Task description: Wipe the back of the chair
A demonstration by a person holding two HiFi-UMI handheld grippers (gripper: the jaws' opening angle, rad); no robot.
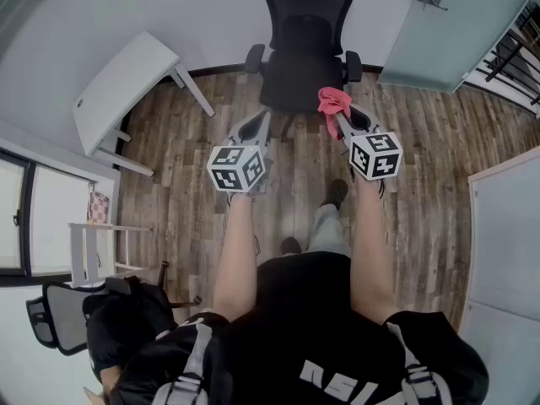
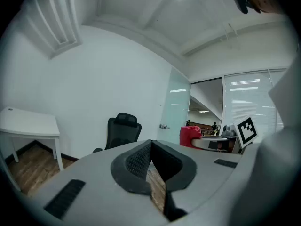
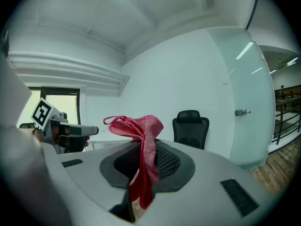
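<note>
A black office chair with a mesh back and headrest stands against the far wall, facing me; it also shows as the chair and chair in the gripper views. My right gripper is shut on a red cloth, which bunches above the jaws as the cloth. It hovers just in front of the chair's right armrest. My left gripper is shut with nothing in it, held in front of the chair seat.
A white desk stands at the left near the wall. A frosted glass door is at the right. A second black chair and a white shelf rack sit at my lower left. Wood floor lies between.
</note>
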